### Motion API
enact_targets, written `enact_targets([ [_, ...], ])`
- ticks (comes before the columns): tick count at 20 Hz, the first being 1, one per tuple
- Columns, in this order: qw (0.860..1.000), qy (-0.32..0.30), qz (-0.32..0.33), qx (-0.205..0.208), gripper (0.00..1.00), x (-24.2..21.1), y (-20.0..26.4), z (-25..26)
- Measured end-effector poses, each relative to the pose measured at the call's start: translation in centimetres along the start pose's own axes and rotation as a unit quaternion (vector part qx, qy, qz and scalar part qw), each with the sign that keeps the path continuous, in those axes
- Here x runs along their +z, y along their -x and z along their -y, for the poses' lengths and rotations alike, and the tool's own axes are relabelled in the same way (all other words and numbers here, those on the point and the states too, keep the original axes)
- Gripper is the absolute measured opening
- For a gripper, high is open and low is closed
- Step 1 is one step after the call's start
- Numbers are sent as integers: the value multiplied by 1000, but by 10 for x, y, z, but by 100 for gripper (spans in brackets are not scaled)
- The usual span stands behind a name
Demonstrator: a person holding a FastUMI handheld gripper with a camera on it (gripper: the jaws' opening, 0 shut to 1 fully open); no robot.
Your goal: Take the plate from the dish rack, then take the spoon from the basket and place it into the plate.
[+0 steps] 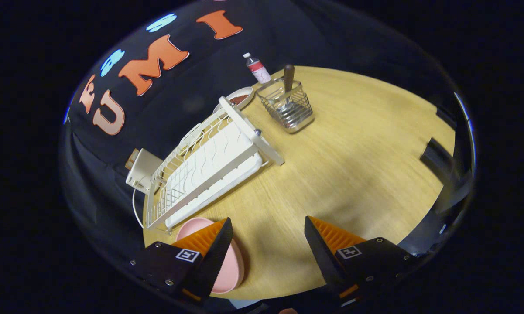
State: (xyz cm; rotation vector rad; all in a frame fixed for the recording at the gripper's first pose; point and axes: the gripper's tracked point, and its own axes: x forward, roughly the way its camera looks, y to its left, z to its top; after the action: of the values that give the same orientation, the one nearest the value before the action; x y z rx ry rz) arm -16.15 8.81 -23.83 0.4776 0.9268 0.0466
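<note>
A pink plate (232, 268) lies flat on the wooden table (353, 165), partly hidden under my left finger. My gripper (268, 244) hovers open above the table, with bare wood in the gap between its fingers. The white dish rack (209, 168) stands beyond the left finger, and no plate stands in it. Farther off is a wire basket (286, 107), and a brown spoon handle (289, 77) sticks up out of it.
A small bottle with a red label (257, 67) stands behind the basket. A round dish with dark contents (240, 99) sits at the rack's far end. A white box with a cord (142, 170) lies past the rack's left side. The table edge curves at right.
</note>
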Motion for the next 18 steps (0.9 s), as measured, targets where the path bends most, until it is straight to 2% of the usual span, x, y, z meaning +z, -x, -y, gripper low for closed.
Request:
enact_targets([
  [6,995,73,63,-41,98,65,15,31],
  [10,983,125,119,-60,98,115,18,40],
  [18,971,152,185,-27,98,191,-2,33],
])
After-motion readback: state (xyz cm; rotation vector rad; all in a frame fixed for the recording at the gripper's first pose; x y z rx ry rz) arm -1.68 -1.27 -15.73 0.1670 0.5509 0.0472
